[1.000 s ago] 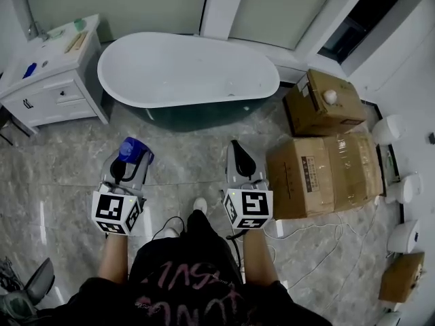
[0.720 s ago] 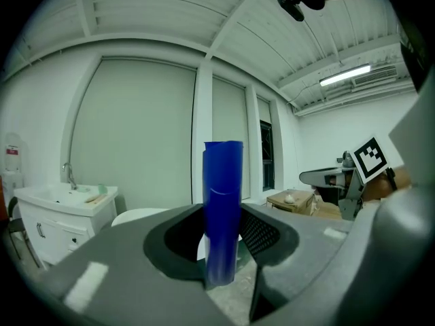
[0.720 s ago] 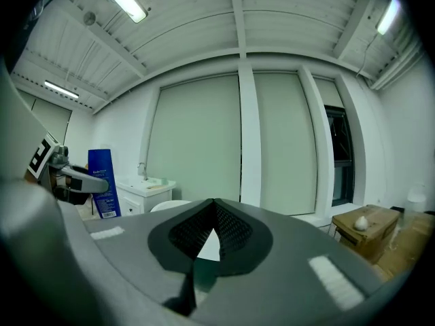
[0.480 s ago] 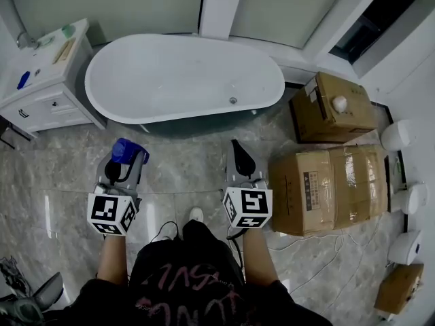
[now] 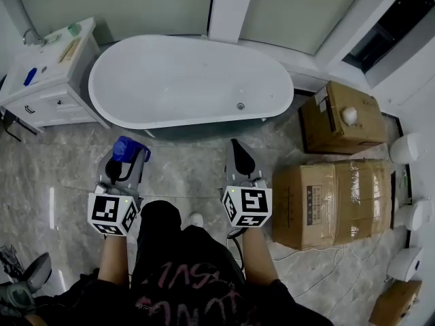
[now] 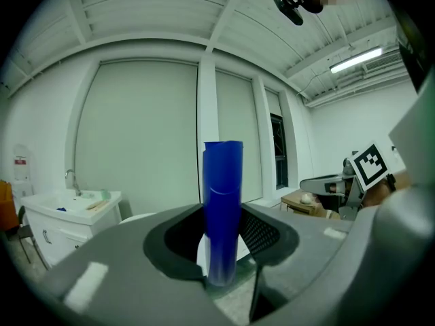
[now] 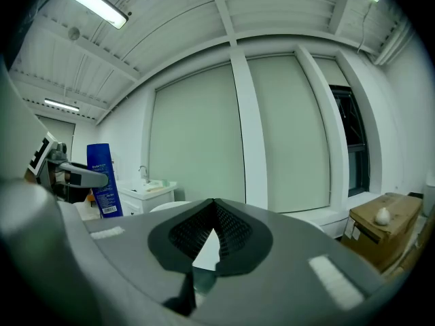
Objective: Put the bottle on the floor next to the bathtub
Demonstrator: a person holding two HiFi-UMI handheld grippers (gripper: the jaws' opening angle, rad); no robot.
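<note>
My left gripper (image 5: pixel 125 160) is shut on a blue bottle (image 5: pixel 126 147), held upright above the marble floor just in front of the white bathtub (image 5: pixel 190 80). In the left gripper view the blue bottle (image 6: pixel 223 209) stands clamped between the two dark pads. From the right gripper view the same bottle (image 7: pixel 102 180) shows at the far left, label facing me. My right gripper (image 5: pixel 239 159) is shut with nothing in it, hovering over the floor to the right of the left one; its pads meet at the tips (image 7: pixel 213 217).
A white vanity cabinet (image 5: pixel 42 80) with a sink stands left of the tub. Cardboard boxes (image 5: pixel 331 197) sit on the floor at the right, another box (image 5: pixel 349 117) behind them. White cables trail over the floor near my feet. White fixtures line the right wall.
The view has shifted slightly; the tub and boxes sit a little further right and lower. Both grippers keep the same places and the bottle stays held.
</note>
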